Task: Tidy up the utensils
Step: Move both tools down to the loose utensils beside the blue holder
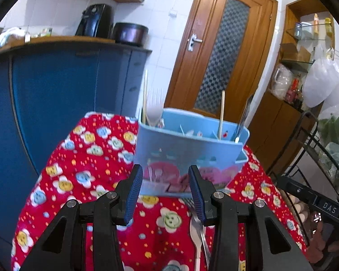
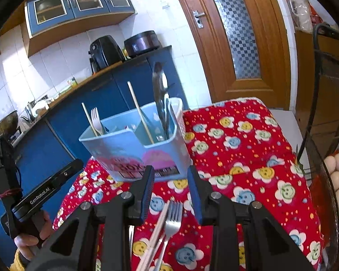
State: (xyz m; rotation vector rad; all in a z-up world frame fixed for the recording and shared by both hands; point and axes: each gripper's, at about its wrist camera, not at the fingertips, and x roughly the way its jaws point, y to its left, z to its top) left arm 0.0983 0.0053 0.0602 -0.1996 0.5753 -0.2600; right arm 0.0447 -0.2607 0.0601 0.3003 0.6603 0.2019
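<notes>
Red cloth (image 2: 248, 140), fork (image 2: 173, 216) between right jaws.

Utensil caddy (image 2: 133, 149) before bare cloth (image 2: 248, 158)

I am in a home kitchen: blue base cabinets (image 1: 56, 94) under a wooden counter, air fryer (image 1: 95, 20) and cooker pot (image 1: 130, 33) on top, white wall tiles, glazed wooden door (image 1: 221, 52).
</notes>
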